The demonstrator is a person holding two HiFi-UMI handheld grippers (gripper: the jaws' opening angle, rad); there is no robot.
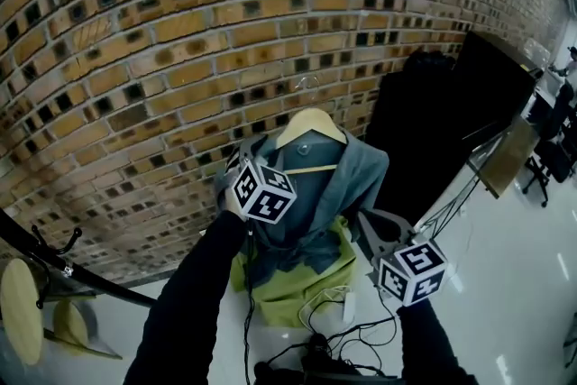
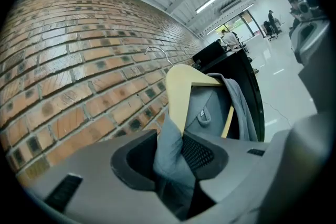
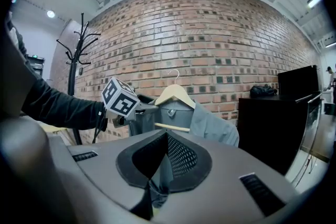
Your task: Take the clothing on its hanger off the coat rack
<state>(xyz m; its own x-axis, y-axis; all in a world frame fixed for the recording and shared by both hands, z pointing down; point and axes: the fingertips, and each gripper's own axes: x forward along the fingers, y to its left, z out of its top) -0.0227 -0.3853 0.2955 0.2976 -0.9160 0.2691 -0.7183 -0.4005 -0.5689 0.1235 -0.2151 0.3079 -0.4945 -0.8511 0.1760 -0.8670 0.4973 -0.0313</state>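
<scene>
Clothing [image 1: 315, 185], edges pinched by left tool [image 2: 174, 157] and right tool [image 3: 157, 168], near wall [image 1: 180, 59].

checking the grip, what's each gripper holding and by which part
Both hold the shirt. Left gripper: its shoulder cloth, just below the hanger's end. Right gripper: a fold of its cloth lower down; which part can't be told.

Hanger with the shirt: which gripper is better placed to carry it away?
Probably the left gripper: its fingers clamp the shirt right at the hanger; the right gripper pinches only loose cloth below.
</scene>
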